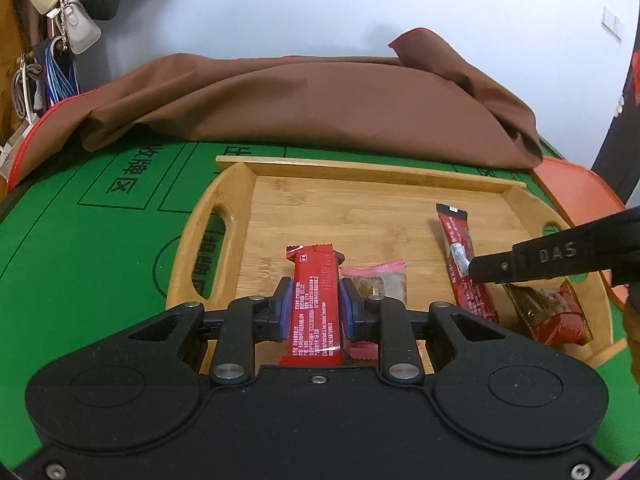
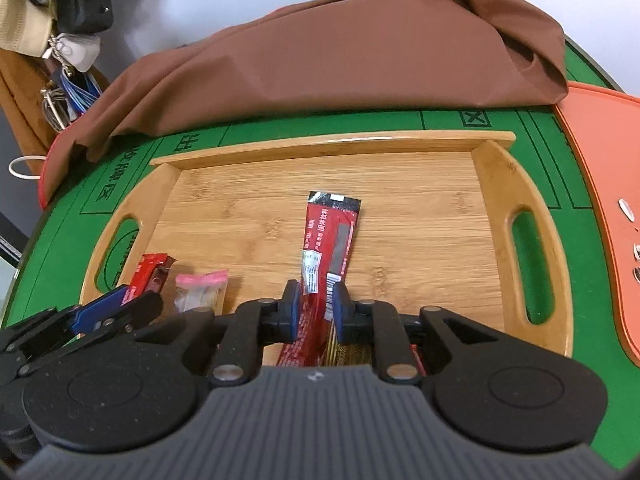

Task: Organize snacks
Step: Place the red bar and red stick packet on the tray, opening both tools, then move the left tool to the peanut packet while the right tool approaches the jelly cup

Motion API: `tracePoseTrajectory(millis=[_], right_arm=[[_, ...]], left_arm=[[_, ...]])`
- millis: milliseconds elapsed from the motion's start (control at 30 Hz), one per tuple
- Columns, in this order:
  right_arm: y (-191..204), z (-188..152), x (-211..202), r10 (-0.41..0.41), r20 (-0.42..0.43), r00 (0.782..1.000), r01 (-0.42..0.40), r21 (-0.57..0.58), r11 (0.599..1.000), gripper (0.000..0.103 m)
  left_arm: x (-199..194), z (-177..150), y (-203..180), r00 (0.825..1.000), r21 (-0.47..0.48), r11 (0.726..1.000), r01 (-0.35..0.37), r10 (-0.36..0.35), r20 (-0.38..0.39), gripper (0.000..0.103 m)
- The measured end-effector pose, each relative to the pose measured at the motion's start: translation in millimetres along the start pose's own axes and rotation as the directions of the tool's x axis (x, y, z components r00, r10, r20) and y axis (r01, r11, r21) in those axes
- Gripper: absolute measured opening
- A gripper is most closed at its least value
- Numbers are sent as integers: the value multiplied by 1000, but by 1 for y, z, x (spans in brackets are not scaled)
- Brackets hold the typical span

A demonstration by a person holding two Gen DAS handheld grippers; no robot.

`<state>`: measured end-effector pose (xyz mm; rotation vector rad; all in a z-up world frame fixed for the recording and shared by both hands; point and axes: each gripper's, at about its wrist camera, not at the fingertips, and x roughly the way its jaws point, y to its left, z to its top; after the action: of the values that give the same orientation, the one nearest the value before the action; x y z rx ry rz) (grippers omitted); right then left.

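My left gripper (image 1: pixel 316 304) is shut on a red snack bar (image 1: pixel 314 280), held lengthwise over the near-left part of the wooden tray (image 1: pixel 360 170). A pink-topped clear snack bag (image 1: pixel 380 284) lies on the tray just right of it. In the right wrist view, my right gripper (image 2: pixel 318 304) stands open low over the tray (image 2: pixel 332 142). A long red sachet (image 2: pixel 330 232) lies flat between its pads. Under that gripper lies a red-and-gold wrapped snack (image 1: pixel 552 312). The left gripper's blue pad (image 2: pixel 108 302) and its red bar (image 2: pixel 150 270) show at the left, beside the pink-topped bag (image 2: pixel 200 292).
The tray sits on a green felt table (image 1: pixel 100 248). A crumpled brown cloth (image 1: pixel 320 104) lies behind the tray. An orange rim (image 2: pixel 600 200) borders the table on the right. Bags and a hat (image 1: pixel 68 8) hang at the far left.
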<state>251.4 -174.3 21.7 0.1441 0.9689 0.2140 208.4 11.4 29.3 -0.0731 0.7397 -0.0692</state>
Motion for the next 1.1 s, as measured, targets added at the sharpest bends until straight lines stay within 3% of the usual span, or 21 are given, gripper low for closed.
tracePoseTrajectory(millis=[67, 133, 167, 500, 567, 1100], right_arm=[[0, -3, -8, 11, 22, 1000, -11, -14, 1000, 51], [0, -6, -19, 22, 42, 999, -21, -29, 999, 52], [0, -8, -25, 23, 52, 998, -21, -36, 999, 54], [6, -39, -76, 29, 140, 990, -6, -160, 987, 71], [5, -47, -82, 38, 147, 988, -13, -168, 986, 74], [-9, -107, -116, 34, 183, 982, 7, -220, 975, 84]], left_arm=[[-2, -1, -2, 1000, 11, 1000, -3, 3, 11, 23], [-6, -2, -4, 1000, 26, 1000, -6, 5, 25, 26], [-9, -2, -5, 1000, 31, 999, -6, 5, 30, 33], [-44, -12, -7, 996, 71, 997, 32, -38, 80, 66], [-53, -18, -6, 994, 76, 996, 46, -53, 91, 77], [-109, -66, 0, 984, 130, 989, 74, -93, 151, 95]])
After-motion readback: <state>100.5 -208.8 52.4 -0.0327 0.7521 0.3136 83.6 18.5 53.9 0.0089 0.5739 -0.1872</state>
